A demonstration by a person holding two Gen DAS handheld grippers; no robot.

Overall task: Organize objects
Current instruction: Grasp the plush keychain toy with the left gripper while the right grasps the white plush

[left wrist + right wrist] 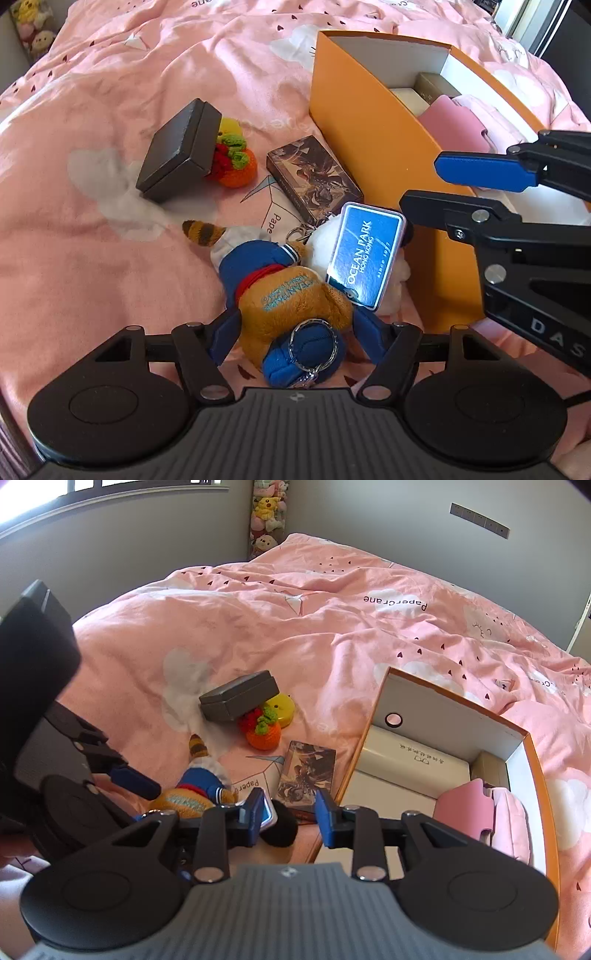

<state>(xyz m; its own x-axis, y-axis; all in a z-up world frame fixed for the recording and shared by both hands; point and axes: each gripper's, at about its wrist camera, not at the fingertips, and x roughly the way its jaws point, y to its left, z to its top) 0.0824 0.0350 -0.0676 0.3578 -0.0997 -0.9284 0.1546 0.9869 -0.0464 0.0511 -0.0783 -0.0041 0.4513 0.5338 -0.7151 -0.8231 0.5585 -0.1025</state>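
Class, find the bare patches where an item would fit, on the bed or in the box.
Free: pink duvet beyond the dark grey box; white floor at the orange box's near end. Crowded: between the grey box, patterned card box and plush toy; the pink pouch corner.

A home bedroom: a bed under a pink duvet [314,627] fills the room, with plush toys [266,517] stacked in the corner behind it.

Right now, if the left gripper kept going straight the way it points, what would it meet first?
The plush toy. The left gripper is open, its fingers either side of the toy's brown body. The blue Ocean Park tag lies just beyond; depth there is unclear.
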